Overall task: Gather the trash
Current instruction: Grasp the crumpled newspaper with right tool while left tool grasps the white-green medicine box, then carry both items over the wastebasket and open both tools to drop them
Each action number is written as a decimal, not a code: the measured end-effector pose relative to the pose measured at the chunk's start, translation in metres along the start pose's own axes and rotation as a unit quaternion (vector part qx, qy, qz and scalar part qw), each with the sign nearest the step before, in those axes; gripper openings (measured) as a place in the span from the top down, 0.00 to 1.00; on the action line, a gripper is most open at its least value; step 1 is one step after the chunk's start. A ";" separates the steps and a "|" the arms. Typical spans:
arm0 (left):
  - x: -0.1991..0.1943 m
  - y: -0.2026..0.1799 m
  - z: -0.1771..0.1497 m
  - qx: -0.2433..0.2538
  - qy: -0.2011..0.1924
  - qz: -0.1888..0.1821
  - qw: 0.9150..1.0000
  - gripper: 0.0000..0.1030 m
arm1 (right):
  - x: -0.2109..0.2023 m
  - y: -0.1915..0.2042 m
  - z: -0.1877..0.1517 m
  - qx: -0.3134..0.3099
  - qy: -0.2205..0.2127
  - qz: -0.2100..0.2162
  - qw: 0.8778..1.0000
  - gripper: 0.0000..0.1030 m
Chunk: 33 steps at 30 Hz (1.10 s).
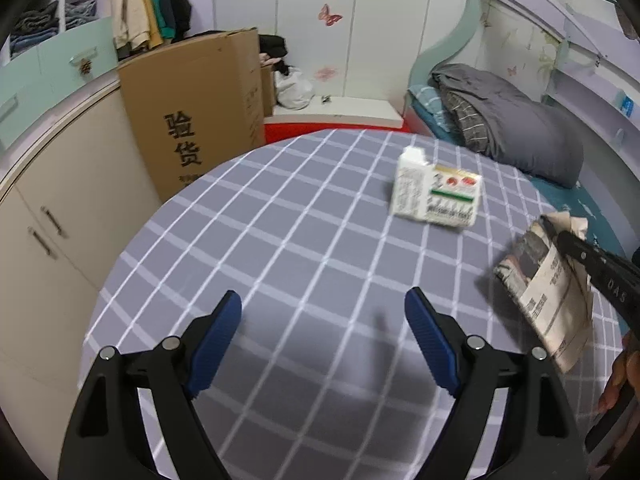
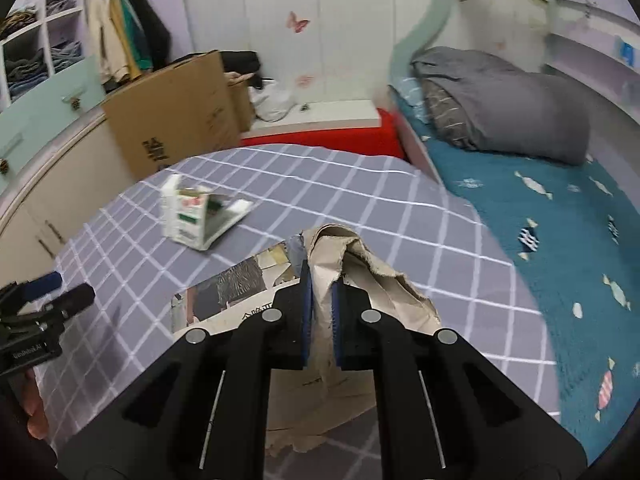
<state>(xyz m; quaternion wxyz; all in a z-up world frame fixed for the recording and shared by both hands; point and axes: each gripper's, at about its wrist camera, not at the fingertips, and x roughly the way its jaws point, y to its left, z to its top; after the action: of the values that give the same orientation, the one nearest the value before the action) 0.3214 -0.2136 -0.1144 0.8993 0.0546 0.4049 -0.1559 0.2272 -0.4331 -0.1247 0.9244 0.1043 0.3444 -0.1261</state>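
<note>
A crumpled newspaper is pinched between the blue pads of my right gripper, which is shut on it just above the grey checked table. In the left wrist view the same newspaper hangs at the right edge from the right gripper's black finger. A white and green carton lies on the table's far side, its flap open in the right wrist view. My left gripper hovers open over bare tablecloth, well short of the carton, with nothing between its fingers.
A tall cardboard box stands beyond the table at the left, beside cabinets. A bed with a teal sheet and grey bedding runs along the right. A white plastic bag sits on a low shelf behind.
</note>
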 end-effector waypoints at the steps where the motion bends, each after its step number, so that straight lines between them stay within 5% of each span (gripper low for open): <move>1: 0.003 -0.007 0.005 0.004 -0.003 -0.004 1.000 0.21 | 0.001 -0.002 0.000 -0.008 -0.004 -0.020 1.000 0.92; 6: 0.018 -0.046 0.025 0.028 -0.015 -0.011 0.999 0.20 | 0.012 -0.016 0.003 0.008 0.003 -0.026 1.000 0.92; 14: 0.053 -0.110 0.044 0.082 -0.026 0.059 0.995 0.20 | 0.021 -0.027 0.007 0.027 0.013 -0.018 0.999 0.92; 22: 0.073 -0.125 0.060 0.065 -0.028 0.110 0.991 0.21 | 0.024 -0.026 0.007 0.024 0.020 -0.009 0.999 0.92; 25: 0.074 -0.114 0.064 0.044 -0.024 0.099 0.994 0.47 | 0.025 -0.028 0.008 0.027 0.022 -0.004 0.999 0.92; 27: 0.078 -0.106 0.063 0.032 -0.004 0.084 0.996 0.78 | 0.025 -0.028 0.008 0.027 0.021 -0.002 0.999 0.92; 30: 0.075 -0.092 0.059 0.020 -0.006 0.076 0.997 0.96 | 0.024 -0.025 0.008 0.023 0.020 -0.004 1.000 0.92; 33: 0.062 -0.074 0.053 -0.001 -0.002 0.048 0.999 0.98 | 0.022 -0.026 0.008 0.024 0.016 -0.001 1.000 0.92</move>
<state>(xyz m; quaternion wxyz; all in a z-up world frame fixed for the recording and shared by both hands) 0.3731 -0.3103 -0.1231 0.9068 0.0727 0.3998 -0.1123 0.2403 -0.4632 -0.1360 0.9159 0.1282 0.3559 -0.1341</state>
